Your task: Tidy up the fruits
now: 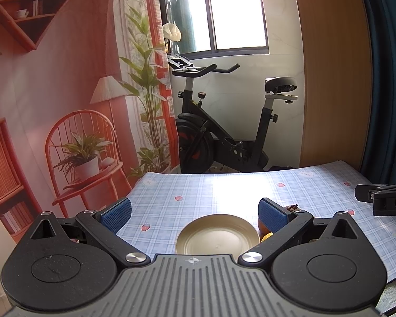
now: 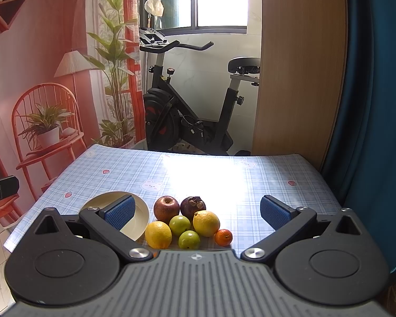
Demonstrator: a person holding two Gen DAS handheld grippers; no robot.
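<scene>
In the right wrist view a cluster of fruit lies on the checked tablecloth: a red apple [image 2: 166, 208], a dark mangosteen [image 2: 193, 206], two lemons [image 2: 158, 234] [image 2: 206, 223], two green fruits [image 2: 179, 225] [image 2: 189, 239] and a small orange [image 2: 223, 237]. A cream plate [image 2: 142, 218] with nothing on it sits just left of them. My right gripper [image 2: 197, 212] is open above the fruit. My left gripper [image 1: 194, 215] is open over the same plate [image 1: 217, 237]; fruit peeks out behind its right finger [image 1: 273, 215].
The table [image 2: 198, 174] has a far edge facing an exercise bike [image 2: 192, 111]. A printed backdrop hangs on the left, a wooden panel and blue curtain [image 2: 372, 105] on the right. The far half of the cloth is bare and sunlit.
</scene>
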